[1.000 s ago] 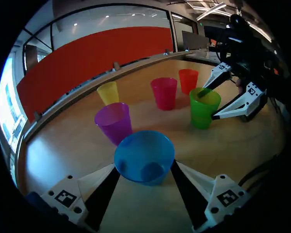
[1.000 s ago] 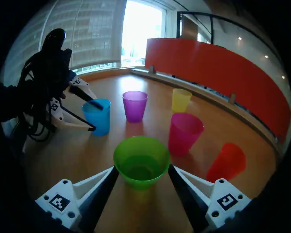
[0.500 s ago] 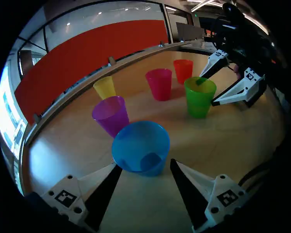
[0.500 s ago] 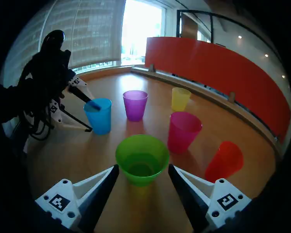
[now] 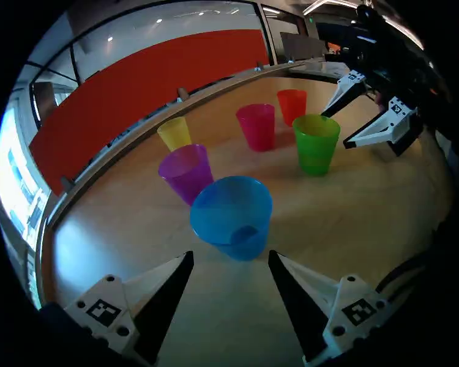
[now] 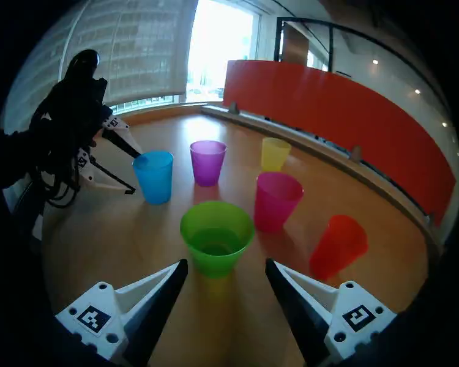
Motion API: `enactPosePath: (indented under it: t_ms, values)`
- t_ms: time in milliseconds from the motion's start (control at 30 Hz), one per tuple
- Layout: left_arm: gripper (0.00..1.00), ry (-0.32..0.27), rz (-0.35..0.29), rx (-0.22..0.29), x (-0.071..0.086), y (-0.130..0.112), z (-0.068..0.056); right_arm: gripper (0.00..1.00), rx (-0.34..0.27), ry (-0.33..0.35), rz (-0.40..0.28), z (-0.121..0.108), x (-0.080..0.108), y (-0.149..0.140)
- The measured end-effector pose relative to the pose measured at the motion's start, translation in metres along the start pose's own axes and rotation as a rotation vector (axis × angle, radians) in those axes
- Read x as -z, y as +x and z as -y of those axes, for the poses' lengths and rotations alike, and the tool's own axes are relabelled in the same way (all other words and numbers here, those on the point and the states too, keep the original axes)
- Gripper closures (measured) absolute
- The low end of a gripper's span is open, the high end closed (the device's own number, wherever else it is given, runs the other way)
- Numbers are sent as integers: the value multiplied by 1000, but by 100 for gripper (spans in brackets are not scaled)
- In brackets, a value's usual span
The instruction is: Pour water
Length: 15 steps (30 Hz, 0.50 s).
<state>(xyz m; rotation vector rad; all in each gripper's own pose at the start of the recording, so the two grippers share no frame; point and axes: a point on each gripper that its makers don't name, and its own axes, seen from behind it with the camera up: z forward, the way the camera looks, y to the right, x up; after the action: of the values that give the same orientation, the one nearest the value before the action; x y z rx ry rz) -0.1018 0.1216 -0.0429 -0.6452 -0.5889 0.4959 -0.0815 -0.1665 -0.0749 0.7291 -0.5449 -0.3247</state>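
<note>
A blue cup [image 5: 232, 215] stands upright on the wooden table just beyond my left gripper [image 5: 228, 262], which is open and clear of it. In the right gripper view a green cup [image 6: 216, 237] stands in front of my right gripper [image 6: 226, 268], also open with nothing between its fingers. The green cup [image 5: 316, 144] appears far right in the left gripper view, with the right gripper [image 5: 346, 129] open behind it. The blue cup [image 6: 153, 175] sits at left in the right gripper view, the left gripper [image 6: 128, 173] just beside it.
Purple [image 5: 186, 172], yellow [image 5: 174, 132], pink [image 5: 256, 125] and red-orange [image 5: 291, 106] cups stand on the table [image 5: 364, 202]. The same cups are in the right gripper view: purple [image 6: 207, 161], yellow [image 6: 273, 153], pink [image 6: 276, 200], red-orange [image 6: 338, 246]. An orange wall panel [image 6: 346, 116] runs behind the table edge.
Both grippers have drawn back from their cups. The blue cup and the green cup now stand free on the table, outside the fingers.
</note>
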Motion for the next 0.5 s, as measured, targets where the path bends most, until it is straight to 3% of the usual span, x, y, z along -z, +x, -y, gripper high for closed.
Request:
enactPosePath:
  t_ms: [200, 500]
  values:
    - [10, 30, -8, 22, 10, -4, 10, 1, -11, -36, -10, -8, 14, -5]
    - [10, 89, -43, 94, 28, -7, 32, 1, -46, -93, -44, -21, 33, -6]
